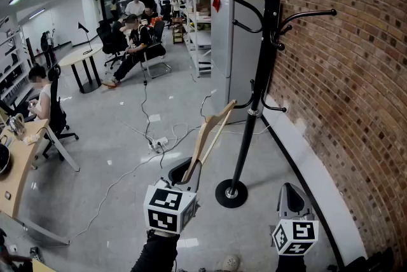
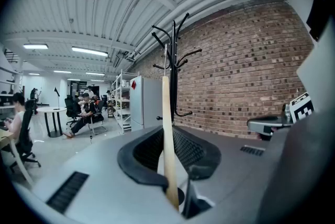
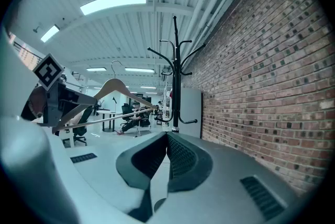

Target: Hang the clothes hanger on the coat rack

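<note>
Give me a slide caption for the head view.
Left hand-held gripper holds a wooden hanger near the black coat rack.

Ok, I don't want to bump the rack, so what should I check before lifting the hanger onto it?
1. Grip on hanger: ok, the left gripper has its jaws closed on the wooden arm.
2. Metal hook free: ok, it points up with nothing on it.
3. Coat rack arms bare: ok.
4. Hook lined up over an arm: not ok, the hanger sits left of the pole, unhung.
5. Right gripper out of the way: ok, shut and empty, low beside the rack.
6. Rack steady: cannot tell.
</note>
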`<state>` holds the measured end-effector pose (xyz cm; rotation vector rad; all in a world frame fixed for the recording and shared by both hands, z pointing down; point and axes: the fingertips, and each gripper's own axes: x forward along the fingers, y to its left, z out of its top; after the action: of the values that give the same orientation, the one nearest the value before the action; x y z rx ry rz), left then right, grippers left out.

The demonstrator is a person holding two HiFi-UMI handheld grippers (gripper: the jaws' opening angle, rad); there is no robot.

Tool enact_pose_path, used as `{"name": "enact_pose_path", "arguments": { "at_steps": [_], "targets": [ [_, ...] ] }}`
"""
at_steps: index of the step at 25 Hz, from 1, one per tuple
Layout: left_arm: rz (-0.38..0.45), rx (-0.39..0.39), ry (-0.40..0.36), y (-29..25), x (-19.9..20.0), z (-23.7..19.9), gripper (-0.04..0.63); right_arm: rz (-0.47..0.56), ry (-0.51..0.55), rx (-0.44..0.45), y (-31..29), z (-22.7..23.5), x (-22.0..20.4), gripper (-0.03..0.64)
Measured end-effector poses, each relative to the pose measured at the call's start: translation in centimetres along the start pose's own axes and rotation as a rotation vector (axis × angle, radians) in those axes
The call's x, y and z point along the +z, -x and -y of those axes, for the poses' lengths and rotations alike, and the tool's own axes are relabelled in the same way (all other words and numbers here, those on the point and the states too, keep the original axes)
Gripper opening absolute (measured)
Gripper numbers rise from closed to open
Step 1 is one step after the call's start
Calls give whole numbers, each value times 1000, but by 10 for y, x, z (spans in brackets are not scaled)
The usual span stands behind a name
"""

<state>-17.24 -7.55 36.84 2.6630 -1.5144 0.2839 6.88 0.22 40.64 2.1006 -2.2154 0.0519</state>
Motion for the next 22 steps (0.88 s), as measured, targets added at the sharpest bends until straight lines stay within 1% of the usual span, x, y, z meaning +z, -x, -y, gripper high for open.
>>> {"name": "enact_pose_path", "arguments": {
  "at_steps": [6, 14, 18, 22],
  "targets": [
    [33, 37, -27, -57, 35, 12, 57, 21, -5, 20, -40, 52, 7, 9],
    [27, 87, -15, -107, 52, 26, 57, 27, -15, 61, -72, 98, 3, 9],
    [34, 85, -10, -126, 62, 27, 57, 17, -19, 68, -84, 109, -2, 9],
    [27, 73, -16, -149, 72, 25, 57, 16, -24, 50, -99, 123, -3, 9]
  ]
}}
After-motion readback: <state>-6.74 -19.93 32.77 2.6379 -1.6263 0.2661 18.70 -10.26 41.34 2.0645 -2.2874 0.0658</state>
